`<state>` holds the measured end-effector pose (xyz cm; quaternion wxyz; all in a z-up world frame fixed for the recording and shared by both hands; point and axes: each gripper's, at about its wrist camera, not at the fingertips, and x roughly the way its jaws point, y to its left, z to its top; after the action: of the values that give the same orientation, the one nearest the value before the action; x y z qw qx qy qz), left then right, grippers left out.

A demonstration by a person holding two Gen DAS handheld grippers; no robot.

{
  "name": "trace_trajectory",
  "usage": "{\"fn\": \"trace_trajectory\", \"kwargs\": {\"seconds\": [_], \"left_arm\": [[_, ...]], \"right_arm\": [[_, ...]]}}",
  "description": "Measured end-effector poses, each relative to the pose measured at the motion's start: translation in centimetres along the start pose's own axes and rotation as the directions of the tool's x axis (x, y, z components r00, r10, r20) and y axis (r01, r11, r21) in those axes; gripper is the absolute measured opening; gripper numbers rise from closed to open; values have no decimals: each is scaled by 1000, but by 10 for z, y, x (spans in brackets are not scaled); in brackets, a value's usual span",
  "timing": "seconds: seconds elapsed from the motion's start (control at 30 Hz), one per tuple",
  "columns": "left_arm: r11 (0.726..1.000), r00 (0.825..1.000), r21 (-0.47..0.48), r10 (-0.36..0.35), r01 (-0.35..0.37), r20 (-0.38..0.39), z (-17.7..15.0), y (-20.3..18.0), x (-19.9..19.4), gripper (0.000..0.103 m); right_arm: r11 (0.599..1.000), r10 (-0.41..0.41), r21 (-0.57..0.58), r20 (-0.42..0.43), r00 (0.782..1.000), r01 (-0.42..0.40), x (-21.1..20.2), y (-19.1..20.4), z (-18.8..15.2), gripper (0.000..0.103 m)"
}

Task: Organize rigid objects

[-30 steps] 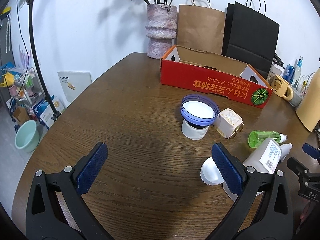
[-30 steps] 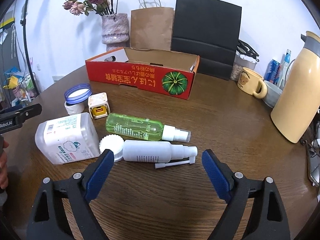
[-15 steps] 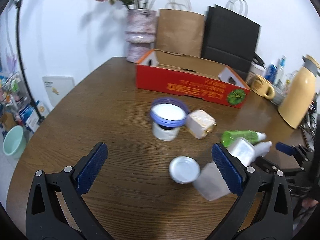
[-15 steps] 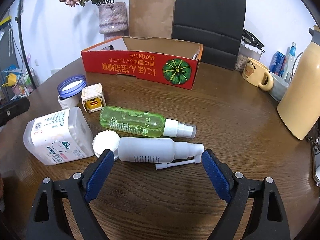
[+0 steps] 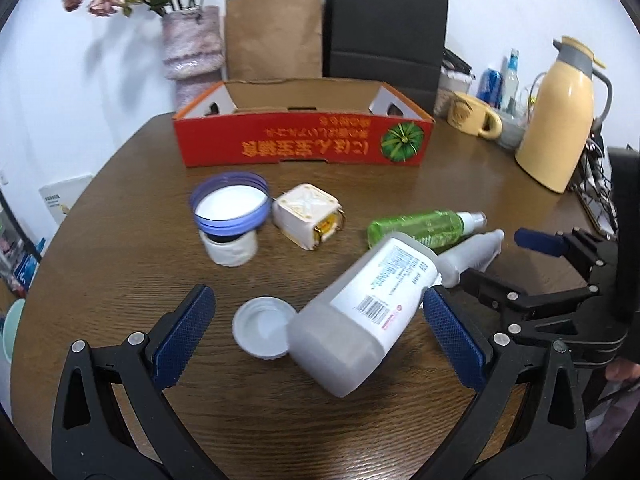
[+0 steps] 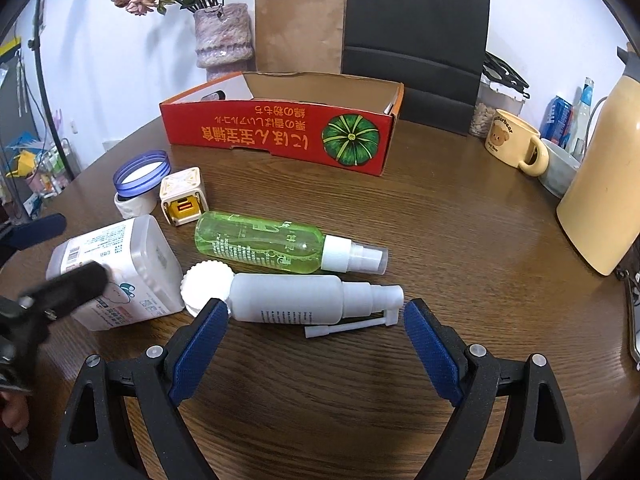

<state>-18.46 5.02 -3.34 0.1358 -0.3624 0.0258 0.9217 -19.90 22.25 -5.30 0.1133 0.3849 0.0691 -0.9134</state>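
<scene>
Left gripper (image 5: pixel 318 314) jaws spread wide, nothing clamped. Big jar (image 5: pixel 360 312) lies on its side between the blue pads, nearer the right pad, not pressed by either. Loose cap (image 5: pixel 262 333) sits between the pads too, just left of the jar's base, open side up. Ahead of this gripper: purple-lid tub (image 5: pixel 230 220), charger cube (image 5: pixel 308 216) beside it to the right, red box (image 5: pixel 304 140) further ahead, open top.

Right gripper (image 6: pixel 314 334) jaws also wide apart, holding nothing. White spray bottle (image 6: pixel 304 298) lies crosswise just ahead of the gap between its pads, nozzle toward the right pad, loose straw under the nozzle. Green spray bottle (image 6: pixel 272 246) lies parallel just beyond it. White ribbed cap (image 6: pixel 206 288) just ahead of the left pad, touching the white bottle's base. Jar off to the left, the other gripper's black finger over it. All on brown table (image 6: pixel 440 220). Mug (image 6: pixel 514 142) and thermos (image 6: pixel 604 184) far right.
</scene>
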Motion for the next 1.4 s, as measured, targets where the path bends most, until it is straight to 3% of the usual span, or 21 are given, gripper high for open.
{"fn": "trace_trajectory", "kwargs": {"seconds": [0.17, 0.27, 0.37, 0.43, 0.5, 0.83, 1.13, 1.33, 1.4], "left_arm": [[1000, 999, 24, -7, 8, -37, 0, -8, 14, 103], [999, 998, 39, -13, 15, -54, 1, -13, 20, 94], [998, 997, 49, -29, 32, -69, 0, -18, 24, 72], [997, 995, 57, -43, 48, -86, -1, -22, 28, 46], [997, 994, 54, -54, 60, -94, -2, -25, 30, 38], [998, 998, 50, -45, 47, -40, -3, -26, 18, 37], [1000, 999, -27, -13, 14, 34, 4, -7, 2, 37], [999, 999, -29, -11, 13, 50, 3, -5, -2, 37], [999, 998, -33, -9, 11, 60, 4, -3, -5, 37]], "right_arm": [[1000, 4, -11, -5, 1000, -4, 0, -4, -1, 93], [1000, 14, -12, -7, 1000, -14, 1, -8, -2, 93], [1000, 22, -8, -6, 1000, -22, 0, -12, -3, 93], [1000, 29, 0, -5, 1000, -29, 0, -13, -3, 93], [1000, 30, 0, 1, 1000, -30, -2, -13, -3, 93], [999, 34, 2, 14, 999, -34, -4, -13, -3, 93], [999, 55, -5, 19, 998, -54, -3, -8, 0, 93], [999, 16, -33, 46, 999, -15, -8, -2, 0, 93], [999, 7, -39, 57, 998, -5, -10, -1, 0, 66]]}}
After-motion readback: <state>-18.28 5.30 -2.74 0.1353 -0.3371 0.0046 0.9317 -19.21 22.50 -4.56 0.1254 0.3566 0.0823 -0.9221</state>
